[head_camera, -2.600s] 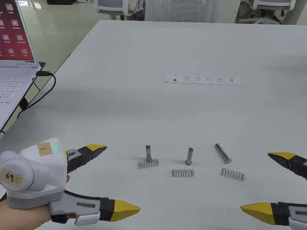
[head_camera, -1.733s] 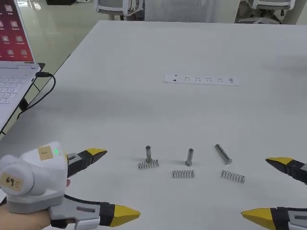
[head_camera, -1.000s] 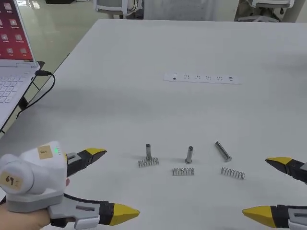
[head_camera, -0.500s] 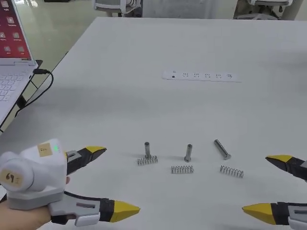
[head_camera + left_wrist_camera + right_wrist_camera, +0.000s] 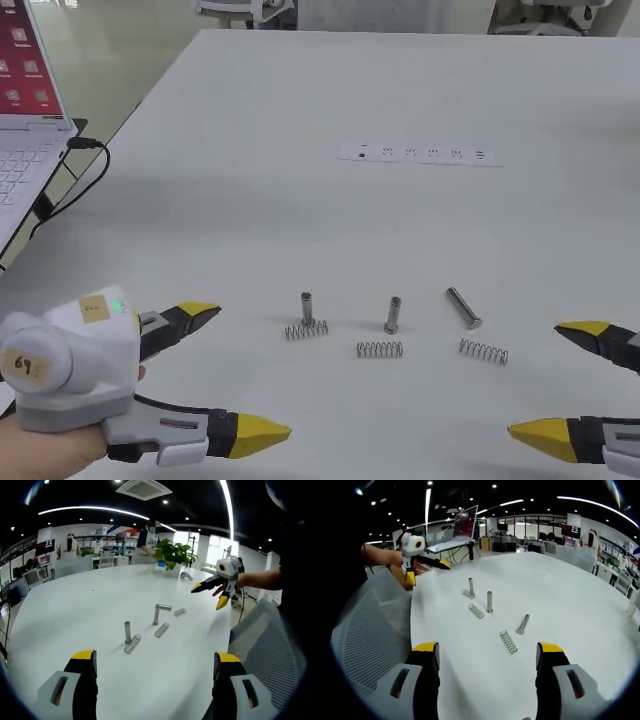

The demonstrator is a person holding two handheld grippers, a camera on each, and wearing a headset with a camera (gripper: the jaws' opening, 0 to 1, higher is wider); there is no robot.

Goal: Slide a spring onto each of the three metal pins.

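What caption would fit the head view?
Open left gripper and right gripper flank three metal pins, two upright, one lying, each beside a loose spring on the white table.

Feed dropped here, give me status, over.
Left gripper, right gripper open, empty. Three pins bare, springs lying beside them. Nothing blocking.

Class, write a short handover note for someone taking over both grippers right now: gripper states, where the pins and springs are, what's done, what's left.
Left gripper: open, empty, over the near left of the table.
Right gripper: open, empty, near right.
Left pin and middle pin stand upright; right pin lies on its side.
Left spring, middle spring and right spring lie flat, one just in front of each pin.
Done: nothing; no spring is on a pin.
Left: all three springs.
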